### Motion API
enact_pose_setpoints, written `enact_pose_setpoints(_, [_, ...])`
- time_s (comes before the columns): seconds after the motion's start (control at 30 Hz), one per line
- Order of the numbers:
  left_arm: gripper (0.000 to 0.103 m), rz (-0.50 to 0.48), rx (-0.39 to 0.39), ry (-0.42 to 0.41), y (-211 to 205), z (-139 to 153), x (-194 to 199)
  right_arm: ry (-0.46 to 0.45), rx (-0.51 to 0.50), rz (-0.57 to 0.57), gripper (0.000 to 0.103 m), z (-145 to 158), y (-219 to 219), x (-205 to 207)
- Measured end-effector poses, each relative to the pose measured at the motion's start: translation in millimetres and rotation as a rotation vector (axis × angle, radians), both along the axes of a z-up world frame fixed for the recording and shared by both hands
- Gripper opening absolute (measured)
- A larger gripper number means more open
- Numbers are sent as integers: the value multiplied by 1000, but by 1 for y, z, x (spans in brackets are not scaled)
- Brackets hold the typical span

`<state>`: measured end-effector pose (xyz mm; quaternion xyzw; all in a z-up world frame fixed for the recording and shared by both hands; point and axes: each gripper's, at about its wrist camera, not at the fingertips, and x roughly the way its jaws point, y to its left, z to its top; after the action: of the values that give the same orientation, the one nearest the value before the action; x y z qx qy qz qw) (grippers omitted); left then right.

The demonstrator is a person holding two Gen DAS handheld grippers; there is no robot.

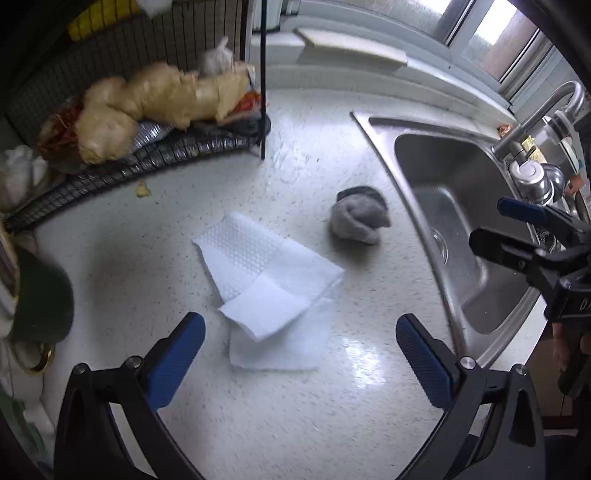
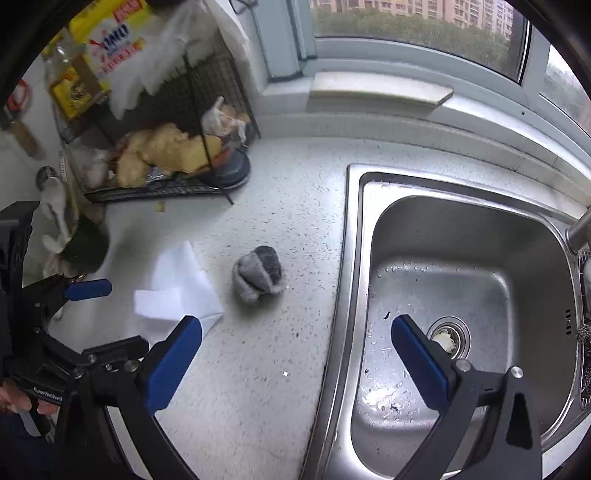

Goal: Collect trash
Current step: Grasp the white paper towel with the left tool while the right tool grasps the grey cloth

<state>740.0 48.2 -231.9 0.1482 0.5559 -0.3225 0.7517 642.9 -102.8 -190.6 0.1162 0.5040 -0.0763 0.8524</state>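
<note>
I note a stainless steel sink [image 2: 461, 266] set into my speckled countertop [image 2: 280, 206], its basin wet, with pale residue in the drain [image 2: 448, 338]. A curved faucet [image 1: 543, 110] stands at the sink's far side. A black wire rack [image 2: 166, 184] sits at the counter's back left, holding large ginger roots [image 1: 147, 99]. A pale board [image 2: 380, 90] rests on the window sill.

A pale speckled countertop [image 2: 280, 206] runs to a stainless steel sink [image 2: 373, 177] with a curved faucet [image 1: 532, 122] — a window [image 2: 413, 26] above shows trees and apartment blocks in flat daylight. A black wire rack [image 2: 173, 188] stands left, its contents blurred, perhaps bagged food.
</note>
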Motion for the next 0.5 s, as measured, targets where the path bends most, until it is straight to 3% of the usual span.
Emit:
enact_pose_setpoints(0.17, [102,-34,46,-20,-6,-21,9,49,-5,-6,102,-16,-1,20])
enact_pose_setpoints(0.3, [101,-56,14,-6,-11,-29,12,81,-9,0,102,-27,0,37])
enact_pose_setpoints(0.5, [84,-55,20,12,-14,-43,18,117,8,14,102,-46,0,55])
